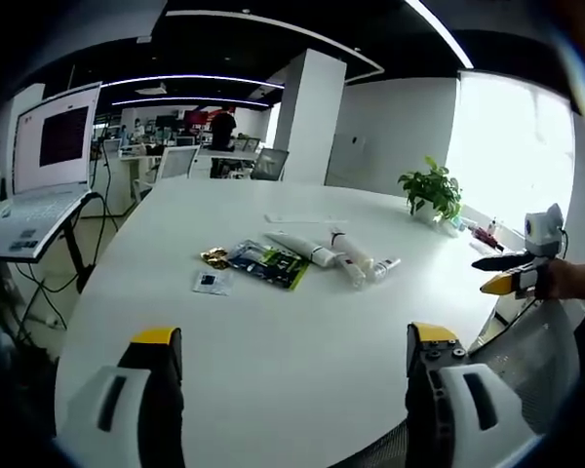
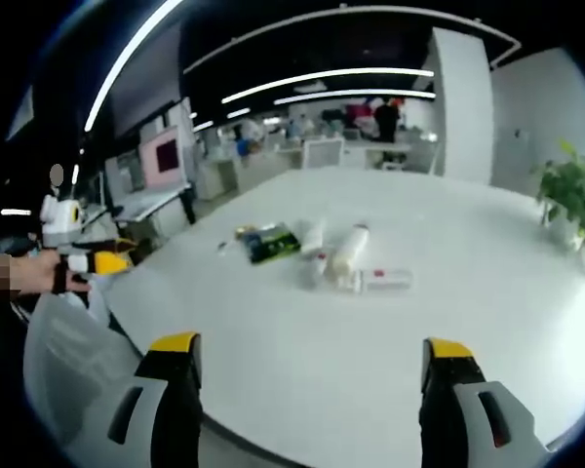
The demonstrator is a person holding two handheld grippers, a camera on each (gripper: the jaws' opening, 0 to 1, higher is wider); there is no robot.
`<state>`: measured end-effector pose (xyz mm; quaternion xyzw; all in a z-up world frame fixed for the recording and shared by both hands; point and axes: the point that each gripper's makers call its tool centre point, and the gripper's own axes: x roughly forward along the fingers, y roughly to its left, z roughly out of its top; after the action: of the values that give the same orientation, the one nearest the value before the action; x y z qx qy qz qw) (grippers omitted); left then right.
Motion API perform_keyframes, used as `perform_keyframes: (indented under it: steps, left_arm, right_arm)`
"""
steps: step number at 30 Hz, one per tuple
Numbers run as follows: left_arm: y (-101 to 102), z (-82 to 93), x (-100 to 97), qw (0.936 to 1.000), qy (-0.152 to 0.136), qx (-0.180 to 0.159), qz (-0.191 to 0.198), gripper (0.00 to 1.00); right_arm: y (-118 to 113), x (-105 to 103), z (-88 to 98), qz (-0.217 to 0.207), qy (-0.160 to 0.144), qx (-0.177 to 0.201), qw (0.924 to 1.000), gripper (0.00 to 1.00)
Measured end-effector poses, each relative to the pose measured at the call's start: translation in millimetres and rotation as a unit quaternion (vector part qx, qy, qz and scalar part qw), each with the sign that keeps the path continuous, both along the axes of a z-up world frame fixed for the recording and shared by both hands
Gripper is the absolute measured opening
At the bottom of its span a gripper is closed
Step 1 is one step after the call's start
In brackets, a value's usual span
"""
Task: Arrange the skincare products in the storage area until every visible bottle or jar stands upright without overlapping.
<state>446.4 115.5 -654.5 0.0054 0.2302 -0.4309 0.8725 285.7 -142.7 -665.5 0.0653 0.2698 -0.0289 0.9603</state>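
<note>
**Count of items on the white table**

Ahead of the left gripper's jaws lie three white plastic skincare tubes [image 1: 343, 255], side by side. Just beside them: one dark green flat packet [image 1: 266, 263], one small gold foil piece [image 1: 214, 257] and one small clear sachet [image 1: 213, 283]. Farther off stands one green potted plant [image 1: 432, 189].

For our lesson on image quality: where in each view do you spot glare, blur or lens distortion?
Left gripper view: the window is blown out white and the table edge bows with fisheye. Right gripper view: softer overall, the bottles blurred, ceiling light strips curved.
</note>
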Motion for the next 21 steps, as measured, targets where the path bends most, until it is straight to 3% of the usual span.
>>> perform_keyframes:
  steps: [15,21]
  left_arm:
    - [-8.9,-2.2,-2.3,0.9999,0.001,0.005,-0.016,0.88]
    - [-7.5,-3.2,-0.7,0.9999,0.007,0.002,-0.012,0.88]
  right_arm:
    - [3.2,17.6,-1.8,0.024,0.012,0.0,0.9996,0.98]
    - [4.8,36.4,8.7,0.039,0.005,-0.012,0.9992,0.98]
